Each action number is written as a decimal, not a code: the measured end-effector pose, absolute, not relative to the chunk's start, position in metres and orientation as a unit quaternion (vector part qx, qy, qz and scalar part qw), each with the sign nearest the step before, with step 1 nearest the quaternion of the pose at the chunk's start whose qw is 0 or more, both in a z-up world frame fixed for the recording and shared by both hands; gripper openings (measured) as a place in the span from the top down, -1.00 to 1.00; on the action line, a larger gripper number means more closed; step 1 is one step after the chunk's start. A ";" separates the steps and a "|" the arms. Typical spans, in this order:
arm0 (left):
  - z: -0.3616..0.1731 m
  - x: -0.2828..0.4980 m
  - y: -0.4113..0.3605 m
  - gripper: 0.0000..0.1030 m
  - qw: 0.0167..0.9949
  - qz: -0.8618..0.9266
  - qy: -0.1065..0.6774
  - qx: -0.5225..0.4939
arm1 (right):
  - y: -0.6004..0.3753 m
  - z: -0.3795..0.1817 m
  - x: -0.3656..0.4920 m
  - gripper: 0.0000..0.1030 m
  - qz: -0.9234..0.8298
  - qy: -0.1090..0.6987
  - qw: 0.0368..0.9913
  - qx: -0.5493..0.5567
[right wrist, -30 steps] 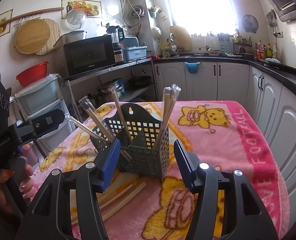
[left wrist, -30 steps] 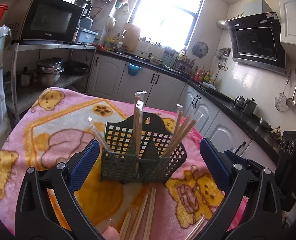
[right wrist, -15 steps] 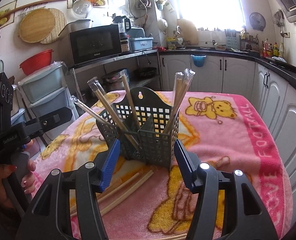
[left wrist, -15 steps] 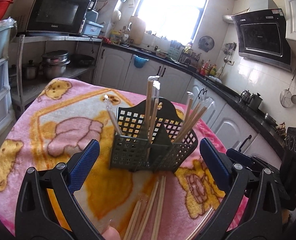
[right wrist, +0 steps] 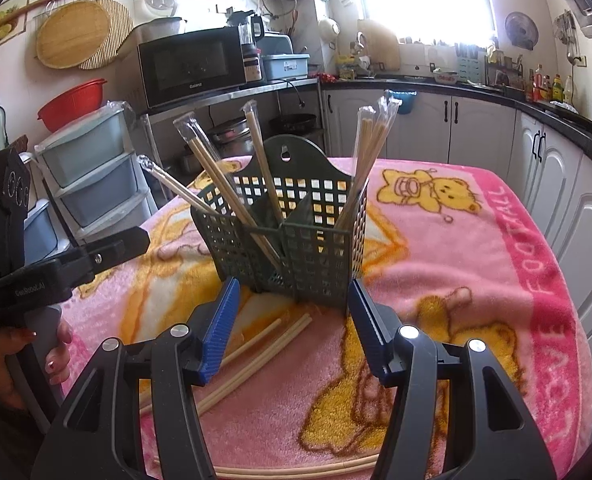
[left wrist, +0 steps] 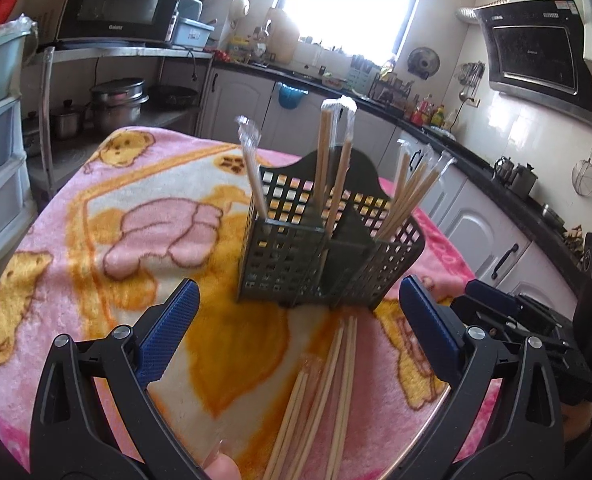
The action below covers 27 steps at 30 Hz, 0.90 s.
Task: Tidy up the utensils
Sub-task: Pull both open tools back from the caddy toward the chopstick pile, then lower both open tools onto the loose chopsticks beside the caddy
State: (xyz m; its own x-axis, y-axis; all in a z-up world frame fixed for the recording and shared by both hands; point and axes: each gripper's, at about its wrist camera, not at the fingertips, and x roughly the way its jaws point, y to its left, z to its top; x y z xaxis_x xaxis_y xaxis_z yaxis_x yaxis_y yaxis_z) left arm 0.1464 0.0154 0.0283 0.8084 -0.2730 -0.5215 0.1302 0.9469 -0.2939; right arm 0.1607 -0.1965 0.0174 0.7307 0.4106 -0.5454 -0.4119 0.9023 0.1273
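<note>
Both grippers, left gripper [left wrist: 296, 336] and right gripper [right wrist: 292, 320], gape open, holding nothing; loose chopsticks [left wrist: 328, 396] run off-frame on the pink bear blanket [right wrist: 456, 240], kitchen behind.

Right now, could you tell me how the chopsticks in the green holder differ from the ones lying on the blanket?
The chopsticks in the holder stand leaning in its compartments; the loose chopsticks lie flat on the blanket in front of the green holder. Those in the holder wear clear plastic sleeves; the loose ones mostly look bare. Both are pale wood and slender.

Pink bear blanket [right wrist: 436, 248], black microwave [right wrist: 192, 66] (on shelf), red bowl [right wrist: 72, 102]
</note>
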 end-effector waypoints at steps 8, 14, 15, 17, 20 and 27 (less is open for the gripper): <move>0.004 0.150 0.017 -0.79 0.933 -0.101 0.325 -0.113 | -0.195 0.003 0.166 -0.05 0.217 0.313 0.925 -0.003; -0.014 0.153 0.015 -0.68 0.923 -0.107 0.354 -0.111 | -0.192 -0.010 0.171 -0.05 0.215 0.329 0.920 -0.006; -0.018 0.154 0.015 -0.67 0.920 -0.109 0.360 -0.112 | -0.191 -0.011 0.172 -0.05 0.214 0.331 0.919 -0.007; -0.024 0.156 0.014 -0.54 0.916 -0.112 0.369 -0.113 | -0.190 -0.016 0.175 -0.02 0.212 0.336 0.917 -0.008; -0.032 0.159 0.012 -0.35 0.909 -0.118 0.383 -0.117 | -0.188 -0.024 0.181 0.05 0.208 0.348 0.914 -0.010; -0.046 0.167 0.007 -0.06 0.888 -0.142 0.420 -0.120 | -0.185 -0.041 0.200 0.20 0.195 0.370 0.908 -0.012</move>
